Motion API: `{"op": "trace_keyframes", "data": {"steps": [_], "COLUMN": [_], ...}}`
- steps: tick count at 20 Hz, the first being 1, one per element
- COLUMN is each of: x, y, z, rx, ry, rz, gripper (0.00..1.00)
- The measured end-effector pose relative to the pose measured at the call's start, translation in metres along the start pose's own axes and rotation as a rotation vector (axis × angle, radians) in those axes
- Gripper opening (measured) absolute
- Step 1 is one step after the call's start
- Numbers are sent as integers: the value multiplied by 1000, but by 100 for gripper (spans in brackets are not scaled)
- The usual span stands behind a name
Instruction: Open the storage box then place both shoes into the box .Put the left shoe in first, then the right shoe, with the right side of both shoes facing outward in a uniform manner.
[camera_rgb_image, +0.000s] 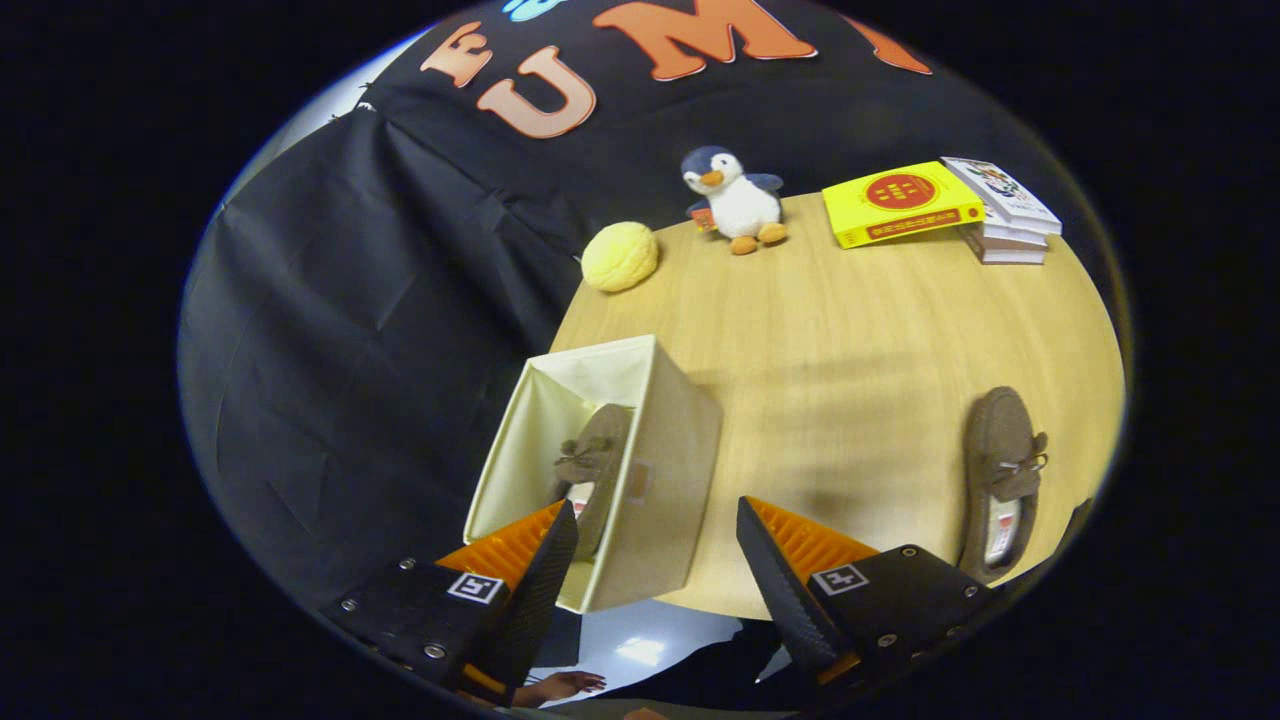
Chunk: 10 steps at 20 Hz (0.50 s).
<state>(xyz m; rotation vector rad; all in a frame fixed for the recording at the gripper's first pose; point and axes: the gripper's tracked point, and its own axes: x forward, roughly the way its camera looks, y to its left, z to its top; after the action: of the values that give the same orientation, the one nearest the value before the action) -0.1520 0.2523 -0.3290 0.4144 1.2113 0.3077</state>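
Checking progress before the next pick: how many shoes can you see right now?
2. One shoe sits inside the open storage box, just ahead of the open gripper. The other shoe lies on the table, beyond the right jaw.

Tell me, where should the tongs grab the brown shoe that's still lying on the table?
Probably across the shoe on the table at its middle, near the little bow, coming down from above. It lies flat, sole down, long and narrow, so its two long sides suit the fingers best. The tongs are open and empty, over the storage box, which already holds the other shoe.
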Motion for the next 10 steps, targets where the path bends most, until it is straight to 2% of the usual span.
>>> {"op": "trace_keyframes", "data": {"steps": [2,10], "x": [-13,-57], "y": [-31,-194], "z": [-1,-10], "rx": [8,-3], "ry": [-13,-59], "rz": [-27,-268], "gripper": [96,98]}}
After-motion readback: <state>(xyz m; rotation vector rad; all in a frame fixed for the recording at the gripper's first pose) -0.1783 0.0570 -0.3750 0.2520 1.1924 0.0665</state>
